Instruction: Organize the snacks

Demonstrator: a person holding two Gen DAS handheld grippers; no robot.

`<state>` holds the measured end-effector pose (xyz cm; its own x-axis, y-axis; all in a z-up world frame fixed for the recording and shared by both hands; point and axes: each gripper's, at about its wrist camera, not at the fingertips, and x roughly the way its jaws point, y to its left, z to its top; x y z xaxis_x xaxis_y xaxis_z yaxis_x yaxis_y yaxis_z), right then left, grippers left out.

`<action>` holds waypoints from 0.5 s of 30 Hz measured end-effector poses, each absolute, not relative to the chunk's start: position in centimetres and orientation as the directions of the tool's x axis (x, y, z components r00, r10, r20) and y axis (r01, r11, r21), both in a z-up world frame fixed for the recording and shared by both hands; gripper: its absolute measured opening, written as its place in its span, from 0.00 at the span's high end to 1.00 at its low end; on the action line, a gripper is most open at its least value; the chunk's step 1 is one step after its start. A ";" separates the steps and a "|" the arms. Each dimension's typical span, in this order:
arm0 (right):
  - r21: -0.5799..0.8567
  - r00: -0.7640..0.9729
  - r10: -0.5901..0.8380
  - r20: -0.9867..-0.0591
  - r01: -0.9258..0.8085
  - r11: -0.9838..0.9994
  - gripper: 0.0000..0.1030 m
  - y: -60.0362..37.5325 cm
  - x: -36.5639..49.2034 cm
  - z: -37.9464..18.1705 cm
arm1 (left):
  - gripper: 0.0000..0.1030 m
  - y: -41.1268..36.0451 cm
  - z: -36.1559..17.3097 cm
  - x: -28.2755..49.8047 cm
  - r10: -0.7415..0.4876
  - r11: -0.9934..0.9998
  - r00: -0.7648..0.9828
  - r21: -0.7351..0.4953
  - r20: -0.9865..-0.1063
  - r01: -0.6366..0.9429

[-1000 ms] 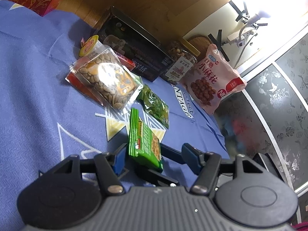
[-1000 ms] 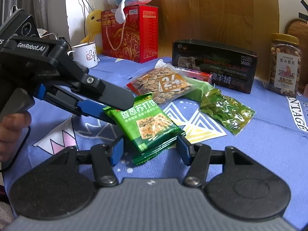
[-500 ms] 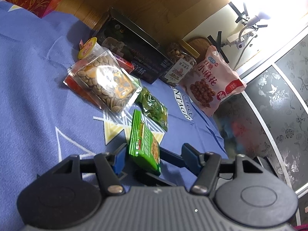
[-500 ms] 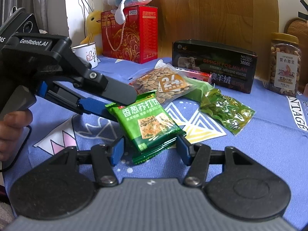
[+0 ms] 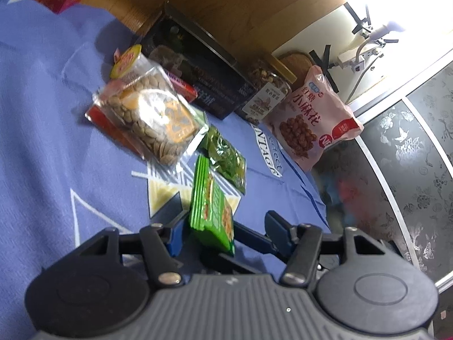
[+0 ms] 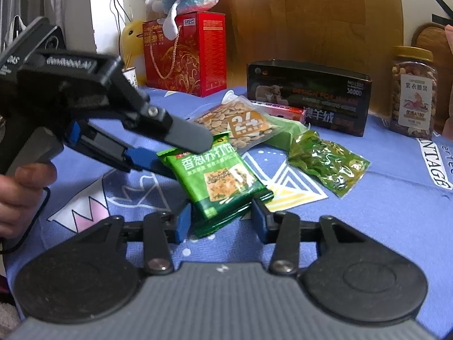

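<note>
Both grippers meet at the green cracker packs [image 6: 219, 180], a small stack held just above the blue cloth [image 6: 382, 198]. The right gripper [image 6: 220, 218] has just been closing; its blue pads sit against the near end of the stack, right pad touching, left pad close, so it looks like a grasp on the packs. The left gripper [image 6: 181, 153] comes in from the side, its upper finger over the top pack and the lower one under the stack. In its own view [image 5: 223, 229] the jaws have also been closing, with the stack against the left pad and a gap to the right one. Behind lie a seed bag [image 6: 240, 121] and a green pouch [image 6: 328, 161], then a dark box [image 6: 308, 93] and a nut jar [image 6: 413, 90]
</note>
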<state>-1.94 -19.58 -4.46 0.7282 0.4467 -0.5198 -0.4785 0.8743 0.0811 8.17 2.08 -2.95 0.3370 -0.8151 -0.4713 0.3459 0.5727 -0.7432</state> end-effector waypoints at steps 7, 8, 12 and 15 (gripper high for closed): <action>0.087 0.727 0.449 -0.519 -0.477 0.874 0.54 -19.6 -1.9 -4.5 | 0.51 2.2 -3.6 8.3 -0.817 0.568 0.334 -0.758 -0.471 0.321; 0.087 0.728 0.449 -0.519 -0.477 0.874 0.54 -19.6 -1.9 -4.5 | 0.53 2.2 -3.7 8.3 -0.818 0.567 0.331 -0.759 -0.471 0.320; 0.083 0.728 0.448 -0.519 -0.479 0.874 0.54 -19.5 -1.9 -4.5 | 0.54 2.0 -3.8 8.2 -0.820 0.565 0.325 -0.760 -0.472 0.322; 0.083 0.728 0.449 -0.519 -0.479 0.874 0.54 -19.5 -1.9 -4.5 | 0.54 2.1 -3.9 8.2 -0.822 0.561 0.325 -0.763 -0.468 0.320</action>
